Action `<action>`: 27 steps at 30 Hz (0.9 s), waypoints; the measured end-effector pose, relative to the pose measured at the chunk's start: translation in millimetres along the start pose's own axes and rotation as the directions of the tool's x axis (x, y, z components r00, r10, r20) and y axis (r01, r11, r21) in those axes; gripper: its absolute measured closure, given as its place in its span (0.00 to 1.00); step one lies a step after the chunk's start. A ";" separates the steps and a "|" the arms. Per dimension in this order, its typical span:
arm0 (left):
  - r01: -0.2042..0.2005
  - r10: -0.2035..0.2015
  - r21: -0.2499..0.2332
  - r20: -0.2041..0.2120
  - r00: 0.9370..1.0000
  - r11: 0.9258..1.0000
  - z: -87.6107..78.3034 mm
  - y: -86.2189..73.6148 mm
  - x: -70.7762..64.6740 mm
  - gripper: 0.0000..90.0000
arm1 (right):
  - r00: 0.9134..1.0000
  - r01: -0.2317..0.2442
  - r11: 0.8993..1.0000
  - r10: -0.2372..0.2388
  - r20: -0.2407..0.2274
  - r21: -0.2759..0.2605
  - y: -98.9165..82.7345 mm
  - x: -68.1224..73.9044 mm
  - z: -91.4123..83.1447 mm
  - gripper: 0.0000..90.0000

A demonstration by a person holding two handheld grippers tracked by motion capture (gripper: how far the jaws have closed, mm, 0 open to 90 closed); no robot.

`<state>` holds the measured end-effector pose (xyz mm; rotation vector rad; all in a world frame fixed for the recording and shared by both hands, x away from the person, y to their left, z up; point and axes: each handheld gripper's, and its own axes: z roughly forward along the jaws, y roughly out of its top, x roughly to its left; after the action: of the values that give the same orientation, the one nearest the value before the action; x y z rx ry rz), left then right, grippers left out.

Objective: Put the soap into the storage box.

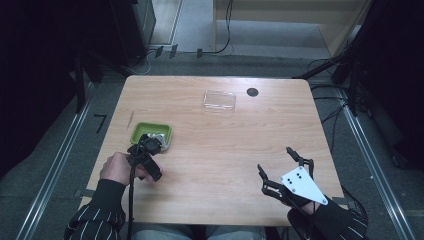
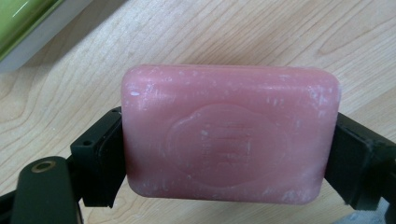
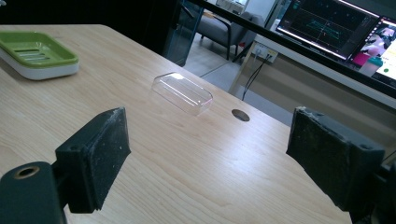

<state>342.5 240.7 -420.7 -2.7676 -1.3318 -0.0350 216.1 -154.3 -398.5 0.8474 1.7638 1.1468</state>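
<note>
A pink bar of soap (image 2: 229,133) sits crosswise between the black jaws of my left gripper (image 2: 229,156), with both pads pressed on its short ends. It hangs just over the wooden table (image 2: 261,32). In the high view the left gripper (image 1: 147,149) hovers at the near edge of a green soap dish (image 1: 142,127) at the table's left; the dish's corner (image 2: 18,23) is close by. My right gripper (image 1: 275,160) rests at the front right, its jaws wide open with nothing between them (image 3: 219,154).
A clear plastic lid (image 1: 219,100) lies at the table's back middle, beside a dark round cable hole (image 1: 252,92). A thin stick (image 1: 131,119) lies left of the dish. Monitors (image 3: 336,23) stand beyond the table's far edge.
</note>
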 end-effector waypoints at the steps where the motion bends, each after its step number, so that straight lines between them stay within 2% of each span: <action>1: 0.001 -0.001 -0.003 -0.002 1.000 1.000 -0.7 0.1 0.9 0.15 | 1.000 0.001 1.000 -0.001 0.000 -0.001 0.0 0.0 0.0 0.15; 12: 0.017 -0.016 -0.010 0.002 1.000 1.000 -4.5 8.8 7.0 0.15 | 1.000 0.001 1.000 -0.001 0.000 0.001 0.2 0.4 0.4 0.15; 27: 0.017 -0.017 -0.008 0.002 1.000 1.000 -9.9 17.9 12.7 0.15 | 1.000 0.002 1.000 -0.002 0.001 0.002 0.2 0.6 0.4 0.15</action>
<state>364.5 238.7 -411.2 -2.7635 -1.3579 -0.0387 216.3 -153.6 -398.5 0.8474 1.7655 1.1435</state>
